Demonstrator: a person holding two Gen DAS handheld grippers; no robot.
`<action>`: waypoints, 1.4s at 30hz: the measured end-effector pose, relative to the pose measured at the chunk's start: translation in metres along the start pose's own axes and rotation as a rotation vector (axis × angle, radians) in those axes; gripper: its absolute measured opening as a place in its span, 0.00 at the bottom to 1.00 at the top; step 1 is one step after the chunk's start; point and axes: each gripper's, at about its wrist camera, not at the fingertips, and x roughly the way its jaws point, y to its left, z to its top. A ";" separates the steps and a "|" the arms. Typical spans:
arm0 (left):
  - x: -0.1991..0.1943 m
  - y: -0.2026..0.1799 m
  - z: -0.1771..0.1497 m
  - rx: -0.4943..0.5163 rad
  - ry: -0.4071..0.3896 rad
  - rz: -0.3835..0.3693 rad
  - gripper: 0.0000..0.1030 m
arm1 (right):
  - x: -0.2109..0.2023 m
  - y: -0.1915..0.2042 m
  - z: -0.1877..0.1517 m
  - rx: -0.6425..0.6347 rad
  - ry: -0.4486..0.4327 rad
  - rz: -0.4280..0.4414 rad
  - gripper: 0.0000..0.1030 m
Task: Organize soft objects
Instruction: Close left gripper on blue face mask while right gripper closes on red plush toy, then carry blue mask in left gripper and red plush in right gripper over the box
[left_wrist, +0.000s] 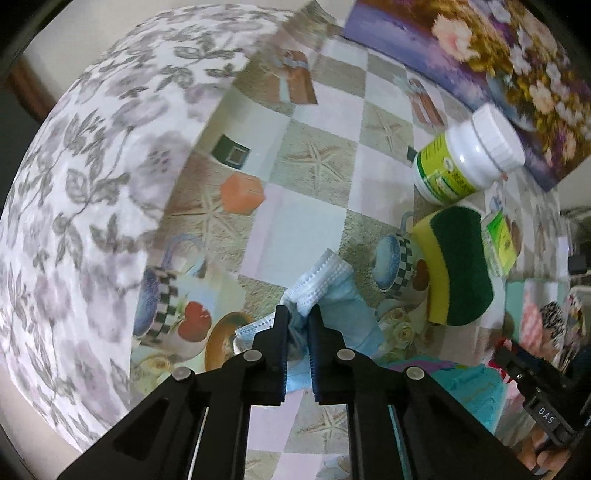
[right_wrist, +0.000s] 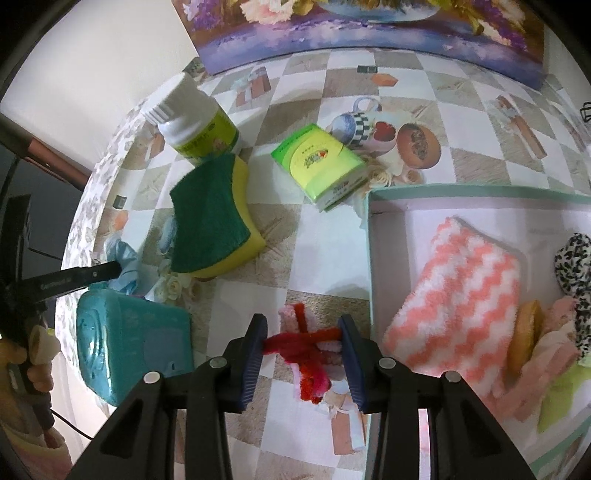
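Observation:
My left gripper (left_wrist: 297, 321) is shut on a light blue face mask (left_wrist: 325, 280), whose white pleated edge sticks out past the fingertips above the patterned tablecloth. In the right wrist view the left gripper (right_wrist: 120, 271) shows from the side with the blue mask (right_wrist: 127, 258) bunched at its tip. My right gripper (right_wrist: 303, 332) is shut on a bundle of red and pink pipe cleaners (right_wrist: 306, 354); a red strand spans from pad to pad. A yellow and green sponge (right_wrist: 214, 225) lies between the two grippers.
A teal-rimmed box (right_wrist: 369, 240) at the right holds a pink and white fuzzy cloth (right_wrist: 461, 295), a black and white scrunchie (right_wrist: 576, 266) and other soft items. A white bottle (right_wrist: 192, 122), a green tissue pack (right_wrist: 321, 162) and a teal pack (right_wrist: 133, 343) sit on the table. A floral painting (right_wrist: 369, 33) leans at the back.

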 end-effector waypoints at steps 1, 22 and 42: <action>-0.005 0.005 -0.003 -0.010 -0.010 -0.006 0.09 | -0.003 0.000 0.000 0.001 -0.005 0.004 0.41; -0.199 -0.026 -0.070 -0.009 -0.379 -0.096 0.09 | -0.098 -0.006 -0.002 0.024 -0.217 0.025 0.41; -0.156 -0.221 -0.110 0.327 -0.336 -0.183 0.09 | -0.174 -0.141 -0.029 0.306 -0.343 -0.197 0.41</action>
